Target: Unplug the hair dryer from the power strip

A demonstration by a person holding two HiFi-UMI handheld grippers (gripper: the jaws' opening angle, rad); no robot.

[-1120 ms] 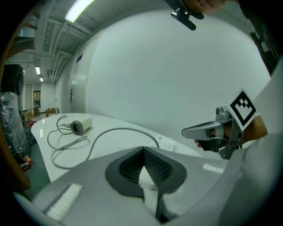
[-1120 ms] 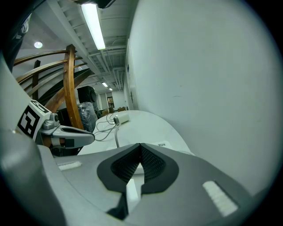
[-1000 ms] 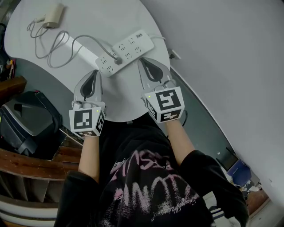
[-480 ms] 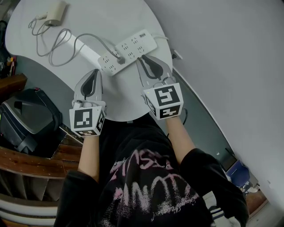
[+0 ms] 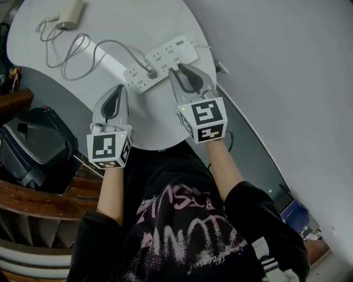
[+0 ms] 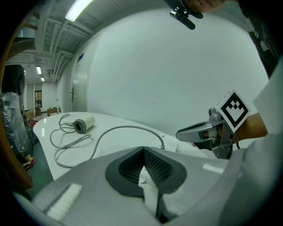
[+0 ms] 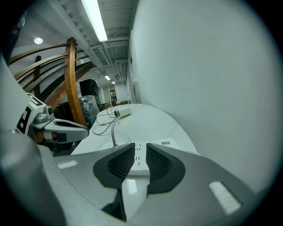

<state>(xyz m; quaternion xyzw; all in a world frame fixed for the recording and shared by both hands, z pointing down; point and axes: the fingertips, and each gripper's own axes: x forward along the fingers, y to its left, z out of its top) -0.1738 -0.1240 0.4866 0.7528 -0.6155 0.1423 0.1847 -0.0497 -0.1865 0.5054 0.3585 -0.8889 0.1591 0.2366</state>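
A person stands at a white round table with a two-jaw gripper in each hand, the job of unplugging not yet done; the power strip lies slantwise on the table near the edge that runs along the pale wall, and the grey plug sits in one of its sockets, towards the strip's left half. From the plug a grey cord loops back across the tabletop to the hair dryer, a cream cylinder lying on its side at the far end, well apart from both tools.

The right gripper hangs over the strip's near edge, just right of the plug; its jaws have just been opening and stand partly apart with nothing pressed between the pads – only the strip's white face and its sockets show through the gap. Whether the tips touch the strip cannot be told.

The left gripper hovers above bare tabletop, short of the strip's left end; its jaws are drawn together at the tips and hold nothing.

The person's dark top with a pink print fills the foreground – both forearms are bare.
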